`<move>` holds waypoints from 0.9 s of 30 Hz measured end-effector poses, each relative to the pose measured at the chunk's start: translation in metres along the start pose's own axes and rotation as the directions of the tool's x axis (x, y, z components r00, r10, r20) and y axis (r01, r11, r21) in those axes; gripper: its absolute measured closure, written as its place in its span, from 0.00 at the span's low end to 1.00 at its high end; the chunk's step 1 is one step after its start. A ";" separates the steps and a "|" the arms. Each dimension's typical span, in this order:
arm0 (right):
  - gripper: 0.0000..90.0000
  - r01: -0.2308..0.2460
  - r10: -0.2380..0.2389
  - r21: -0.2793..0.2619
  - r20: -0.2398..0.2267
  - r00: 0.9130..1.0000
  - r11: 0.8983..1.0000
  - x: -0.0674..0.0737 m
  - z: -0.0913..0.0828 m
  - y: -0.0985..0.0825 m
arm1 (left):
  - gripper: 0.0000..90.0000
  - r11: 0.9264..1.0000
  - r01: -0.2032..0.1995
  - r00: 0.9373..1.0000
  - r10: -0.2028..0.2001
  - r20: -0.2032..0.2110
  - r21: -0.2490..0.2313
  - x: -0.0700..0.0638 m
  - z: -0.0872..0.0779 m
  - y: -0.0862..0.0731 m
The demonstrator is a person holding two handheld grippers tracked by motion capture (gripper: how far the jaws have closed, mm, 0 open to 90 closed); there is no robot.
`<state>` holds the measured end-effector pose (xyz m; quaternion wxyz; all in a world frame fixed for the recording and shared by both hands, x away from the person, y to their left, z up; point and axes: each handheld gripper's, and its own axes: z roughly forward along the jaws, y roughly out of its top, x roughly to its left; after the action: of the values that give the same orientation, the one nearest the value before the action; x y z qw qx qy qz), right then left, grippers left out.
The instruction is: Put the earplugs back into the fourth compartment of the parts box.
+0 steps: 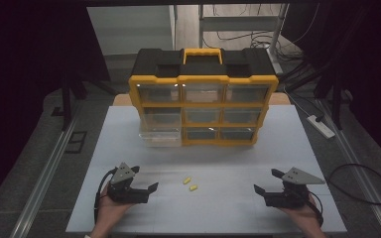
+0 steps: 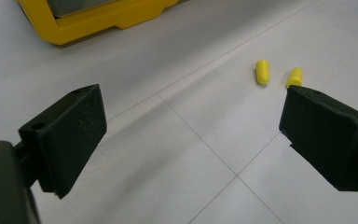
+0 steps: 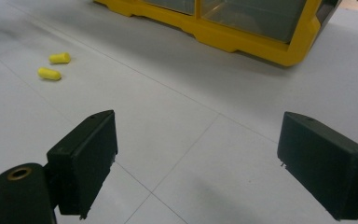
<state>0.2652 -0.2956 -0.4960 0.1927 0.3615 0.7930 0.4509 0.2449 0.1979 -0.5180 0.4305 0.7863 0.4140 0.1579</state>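
**Both tongs spread and empty near the front edge of the desk**

A yellow and black drawer cabinet (image 1: 203,96) is seen standing at the far edge of the white desk (image 1: 129,148), roughly centred between the left and right edges, with its clear drawer fronts turned toward the person. One clear drawer (image 1: 159,137) at the cabinet's lower left is pulled out onto the desk surface (its contents cannot be made out). A yellow carrying handle (image 1: 202,52) is set in the black top of the cabinet.

Two small yellow earplugs (image 1: 190,184) are found lying on the bare desk, well in front of the cabinet and about midway between the two hands. They lie just beside each other without touching.

The left tongs (image 1: 148,191) are held low near the front left corner of the desk, the jaws spread wide with nothing between them. In the left gripper view the earplugs (image 2: 262,72) are seen beyond the right-hand jaw, one partly hidden behind its tip.

The right tongs (image 1: 268,182) are held near the front right corner, likewise spread wide and empty. In the right gripper view the earplugs (image 3: 55,65) lie far off at the upper left, and the cabinet's yellow base (image 3: 242,39) is seen across the top.
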 end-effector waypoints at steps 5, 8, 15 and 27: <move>0.14 -0.008 0.007 0.013 0.012 1.000 1.000 -0.001 0.000 -0.002 | 0.08 1.000 -0.015 1.000 0.015 -0.006 0.010 -0.001 0.002 0.002; 0.15 -0.007 0.007 0.013 0.009 1.000 1.000 -0.001 0.000 -0.002 | 0.09 1.000 -0.019 1.000 0.020 -0.011 0.013 -0.002 0.002 0.002; 0.15 0.002 -0.002 0.019 -0.006 1.000 1.000 0.001 0.001 -0.003 | 0.09 1.000 -0.025 1.000 0.026 -0.015 0.007 -0.003 0.000 0.003; 0.16 0.001 -0.001 0.030 -0.004 1.000 1.000 0.000 0.002 -0.004 | 0.11 0.998 -0.059 0.998 0.060 -0.007 0.007 -0.009 -0.002 0.010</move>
<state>0.2650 -0.2955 -0.5007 0.1861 0.3630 0.8002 0.4396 0.2435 0.1886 -0.5077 0.4216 0.7991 0.3925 0.1723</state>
